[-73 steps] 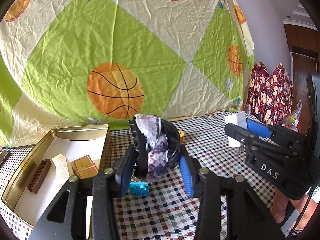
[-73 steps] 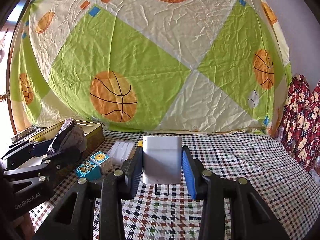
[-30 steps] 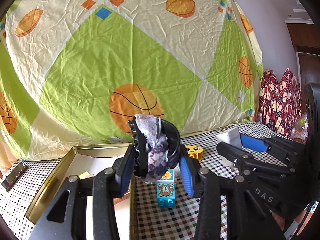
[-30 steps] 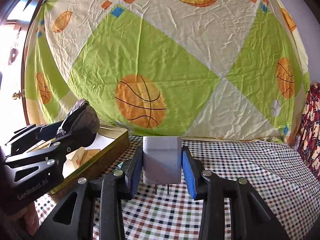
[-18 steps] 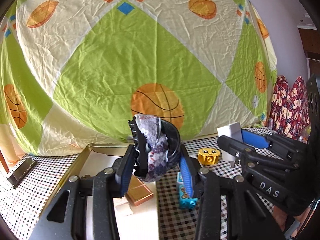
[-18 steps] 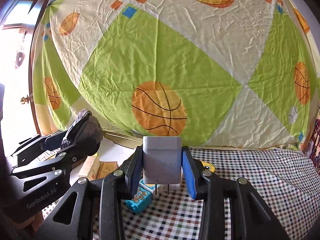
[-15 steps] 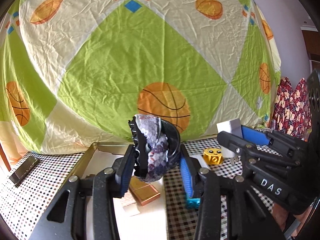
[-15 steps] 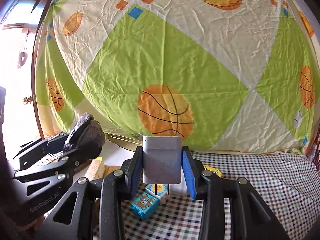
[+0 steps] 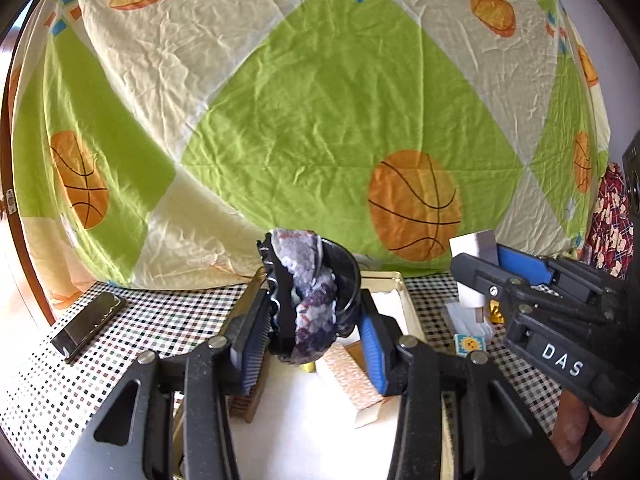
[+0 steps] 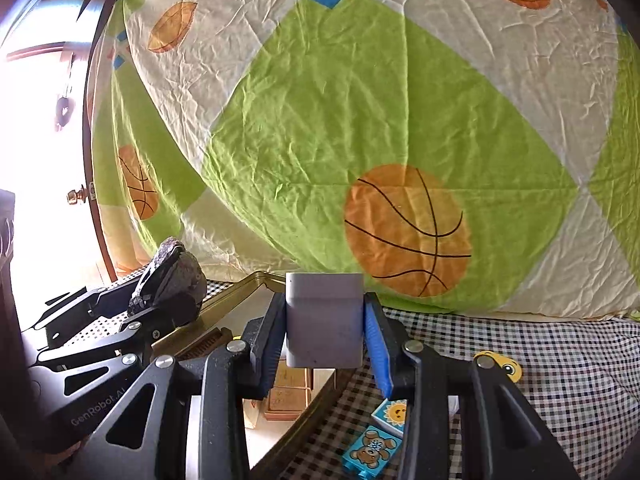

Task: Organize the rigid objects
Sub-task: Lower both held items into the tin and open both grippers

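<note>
My left gripper (image 9: 314,326) is shut on a dark lump with a mottled purple-white face (image 9: 314,280) and hangs over the white inside of a gold tin (image 9: 405,292). The right wrist view shows that lump (image 10: 176,268) at the left, above the tin's rim (image 10: 240,292). A white plug adapter (image 10: 324,316) sits between the blue pads of my right gripper (image 10: 324,342), which is shut on it. Its prongs point down, over the tin's right edge. From the left wrist view, the adapter (image 9: 472,244) and right gripper (image 9: 490,266) are at the right.
Inside the tin lie a patterned box (image 9: 352,376), a brown ribbed bar (image 9: 250,396) and copper-coloured boxes (image 10: 288,396). On the checked cloth right of the tin lie a sun block (image 10: 394,412), a bear block (image 10: 372,450) and a yellow smiley piece (image 10: 504,364). A phone (image 9: 90,326) lies at the left.
Both grippers have travelled left across the table, from beside the toy blocks to over the tin. Each keeps its hold on its object.
</note>
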Demonstrator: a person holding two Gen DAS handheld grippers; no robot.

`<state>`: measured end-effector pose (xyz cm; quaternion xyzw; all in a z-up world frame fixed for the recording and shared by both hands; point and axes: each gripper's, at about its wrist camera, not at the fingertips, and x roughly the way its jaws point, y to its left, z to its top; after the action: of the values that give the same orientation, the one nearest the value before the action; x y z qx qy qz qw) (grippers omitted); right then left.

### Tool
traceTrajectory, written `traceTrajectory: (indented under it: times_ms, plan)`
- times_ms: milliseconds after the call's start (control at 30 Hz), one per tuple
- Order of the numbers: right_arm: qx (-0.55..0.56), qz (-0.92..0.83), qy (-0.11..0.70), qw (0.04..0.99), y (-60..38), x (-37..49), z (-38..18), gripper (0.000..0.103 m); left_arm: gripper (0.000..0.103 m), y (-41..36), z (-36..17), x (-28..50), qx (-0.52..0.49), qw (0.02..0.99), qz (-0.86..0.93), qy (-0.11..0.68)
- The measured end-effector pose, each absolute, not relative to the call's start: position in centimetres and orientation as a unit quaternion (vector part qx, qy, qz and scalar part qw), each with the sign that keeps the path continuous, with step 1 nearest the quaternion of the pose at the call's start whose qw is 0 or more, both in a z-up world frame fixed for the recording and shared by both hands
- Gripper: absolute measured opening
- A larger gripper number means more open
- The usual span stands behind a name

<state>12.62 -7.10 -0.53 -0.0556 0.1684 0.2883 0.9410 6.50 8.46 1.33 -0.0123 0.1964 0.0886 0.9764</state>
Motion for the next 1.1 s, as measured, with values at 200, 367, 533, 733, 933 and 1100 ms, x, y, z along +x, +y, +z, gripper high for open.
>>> traceTrajectory:
  times_ms: [200,367,533,733,933,1100]
  plan:
    - [-0.069,0.3,0.208,0.928,-4.2,14.2,-2.1,0.041,0.042,11.0,0.2,7.3,-0.025,0.966,0.113,0.232]
    - [-0.089,0.3,0.237,0.92,-2.1,15.3,-3.8,0.041,0.042,11.4,-0.4,7.7,-0.022,0.962,0.117,0.246]
    - [-0.093,0.296,0.264,0.913,-0.7,16.4,-5.3,0.041,0.042,11.4,-1.1,8.3,-0.015,0.957,0.12,0.263]
    - [-0.085,0.305,0.277,0.907,-0.1,16.9,-5.6,0.041,0.042,11.8,-1.7,8.8,-0.013,0.952,0.135,0.275]
    - [-0.082,0.317,0.28,0.902,-0.1,17.1,-5.7,0.041,0.042,11.7,-2.1,9.3,-0.007,0.949,0.142,0.282]
    - [-0.076,0.311,0.279,0.905,-0.6,17.1,-5.5,0.055,0.049,12.0,-1.7,9.0,-0.012,0.949,0.158,0.273]
